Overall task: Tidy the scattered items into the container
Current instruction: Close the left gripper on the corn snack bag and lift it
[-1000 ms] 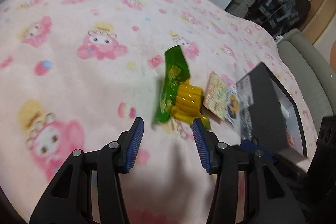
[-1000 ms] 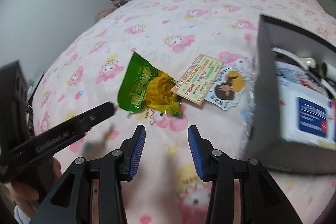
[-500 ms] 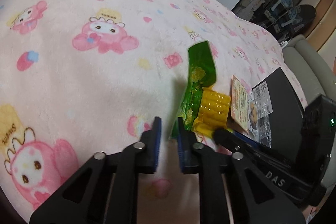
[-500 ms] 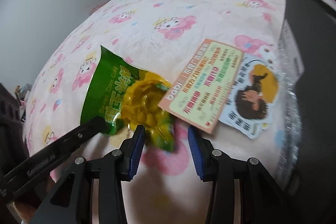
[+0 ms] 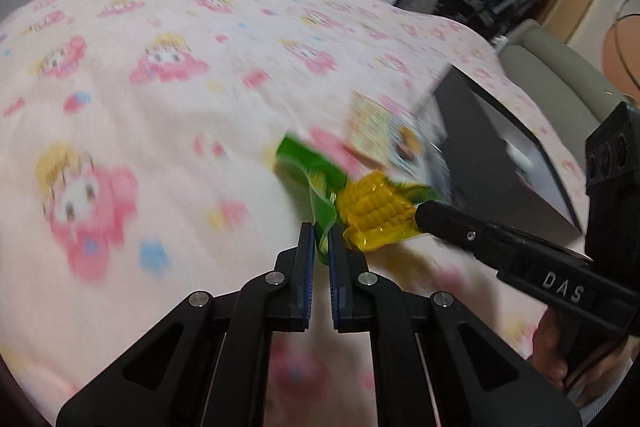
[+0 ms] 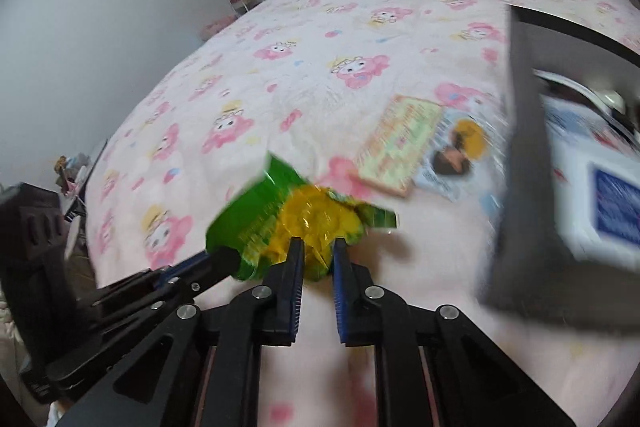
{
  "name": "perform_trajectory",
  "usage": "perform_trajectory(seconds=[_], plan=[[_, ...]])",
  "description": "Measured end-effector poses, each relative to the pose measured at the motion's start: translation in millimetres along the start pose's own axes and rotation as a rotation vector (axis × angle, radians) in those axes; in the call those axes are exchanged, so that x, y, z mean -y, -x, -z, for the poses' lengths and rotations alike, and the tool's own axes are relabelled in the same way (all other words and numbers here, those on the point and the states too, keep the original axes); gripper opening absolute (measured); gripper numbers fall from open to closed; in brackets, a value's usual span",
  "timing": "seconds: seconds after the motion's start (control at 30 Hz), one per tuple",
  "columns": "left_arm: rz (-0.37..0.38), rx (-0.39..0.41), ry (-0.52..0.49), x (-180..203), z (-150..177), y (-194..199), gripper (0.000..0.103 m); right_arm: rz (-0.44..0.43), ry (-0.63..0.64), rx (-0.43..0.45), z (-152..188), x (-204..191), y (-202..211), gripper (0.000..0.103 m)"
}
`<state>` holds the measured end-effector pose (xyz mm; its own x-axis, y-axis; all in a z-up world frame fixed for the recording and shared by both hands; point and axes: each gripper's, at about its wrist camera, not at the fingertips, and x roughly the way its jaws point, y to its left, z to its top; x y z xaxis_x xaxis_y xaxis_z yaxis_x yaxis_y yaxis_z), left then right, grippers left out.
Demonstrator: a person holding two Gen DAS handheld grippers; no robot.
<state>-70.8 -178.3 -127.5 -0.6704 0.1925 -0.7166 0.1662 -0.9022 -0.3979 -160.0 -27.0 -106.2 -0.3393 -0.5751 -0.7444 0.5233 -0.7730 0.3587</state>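
A green packet with a yellow corn cob in it (image 5: pixel 376 207) lies on the pink cartoon blanket (image 5: pixel 160 99), held at both ends. My left gripper (image 5: pixel 320 231) is shut on its green edge. My right gripper (image 6: pixel 318 243) is closing tight on the yellow end of the corn packet (image 6: pixel 304 223), pads pressing on the wrapper. From the side, the right gripper (image 5: pixel 425 214) shows at the packet's right end, and the left gripper (image 6: pixel 224 258) at its green end. The black box (image 6: pixel 520 187) stands open just right of the packet.
A printed card (image 6: pixel 400 143) and a character sticker (image 6: pixel 456 151) lie on the blanket beside the box wall (image 5: pixel 480 155). A white pack with a blue label (image 6: pixel 600 203) is inside the box. A grey headboard (image 5: pixel 560 87) and shelves stand beyond.
Both grippers came in on the corn packet and shut, the left first on the green edge, then the right on the yellow end. The packet has shifted and crumpled.
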Motion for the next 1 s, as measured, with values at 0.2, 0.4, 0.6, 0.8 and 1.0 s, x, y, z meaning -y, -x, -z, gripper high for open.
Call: perform_trajectory(seconds=[0.2, 0.4, 0.6, 0.8, 1.0], plan=[[0.013, -0.067, -0.084, 31, 33, 7, 0.005, 0.016, -0.092, -0.054, 52, 22, 32, 0.011], [0.049, -0.068, -0.063, 34, 31, 23, 0.036, -0.012, -0.117, -0.093, 74, 32, 49, 0.012], [-0.002, -0.092, -0.059, 29, 18, -4, 0.044, -0.022, -0.153, -0.080, 68, 38, 47, 0.013], [-0.016, -0.149, -0.051, 26, 20, -37, 0.016, -0.011, -0.119, -0.099, 67, 36, 42, 0.017], [0.038, -0.177, -0.092, 42, 34, -25, 0.005, -0.012, -0.157, -0.093, 64, 48, 35, 0.018]])
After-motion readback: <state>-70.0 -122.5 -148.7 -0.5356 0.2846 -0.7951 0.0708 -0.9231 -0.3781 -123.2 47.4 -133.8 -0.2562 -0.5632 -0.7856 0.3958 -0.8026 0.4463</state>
